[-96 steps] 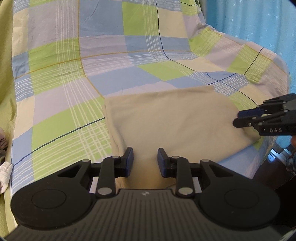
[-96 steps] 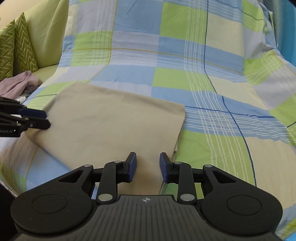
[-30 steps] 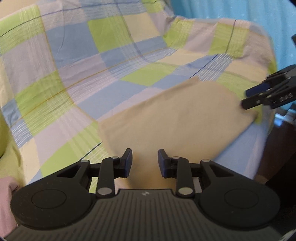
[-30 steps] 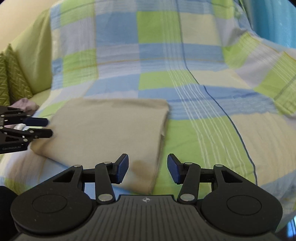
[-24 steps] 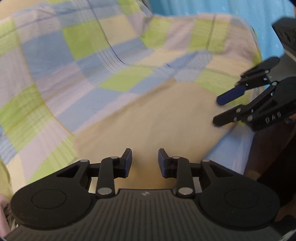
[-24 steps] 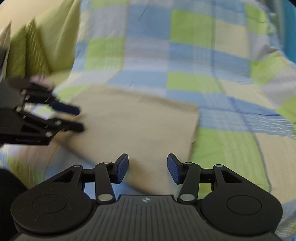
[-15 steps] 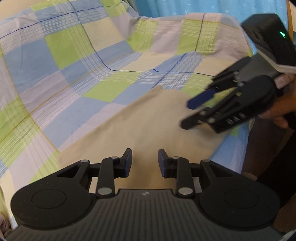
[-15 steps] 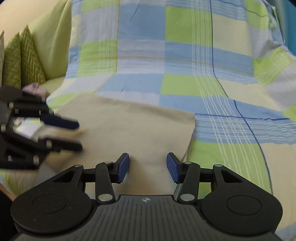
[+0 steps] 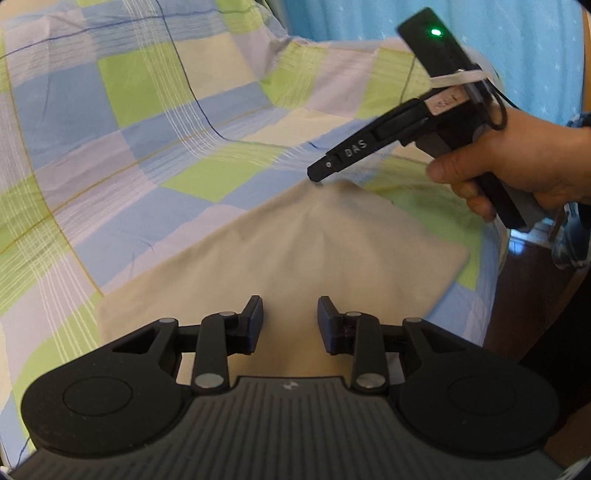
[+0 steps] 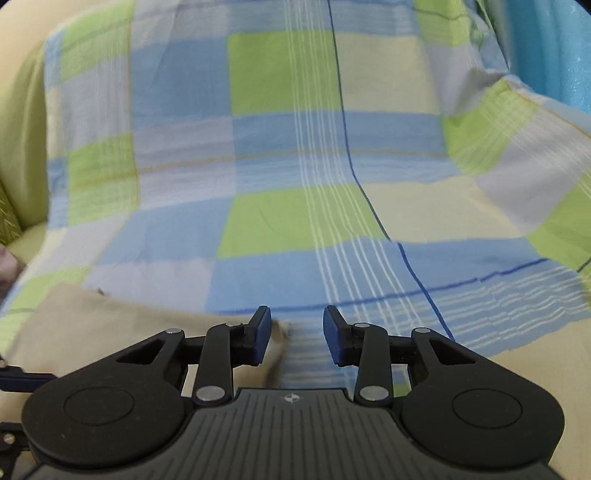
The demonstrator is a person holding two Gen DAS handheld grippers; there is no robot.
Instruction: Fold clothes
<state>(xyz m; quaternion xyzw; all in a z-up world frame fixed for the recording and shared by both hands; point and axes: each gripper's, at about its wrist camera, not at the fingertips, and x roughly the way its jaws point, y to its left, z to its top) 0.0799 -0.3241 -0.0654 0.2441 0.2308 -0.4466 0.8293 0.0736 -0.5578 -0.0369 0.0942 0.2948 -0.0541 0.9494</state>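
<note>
My left gripper (image 9: 290,319) hangs parted and empty over the near edge of the beige folded cloth (image 9: 314,251). Only its view shows my hand (image 9: 524,166) tipping my right gripper (image 10: 297,332) onto the cloth's far corner. The right view alone shows those jaws wide apart, gripping nothing, straddling that corner on the checked sheet (image 10: 288,184).

Sofa draped in a blue, green and cream checked cotton sheet (image 10: 288,206). Yellow-green upholstery (image 10: 22,147) exposed at left. Bright blue star-printed curtain (image 9: 354,18) behind. Dark brown wooden floor (image 9: 532,266) at right. Even daylight.
</note>
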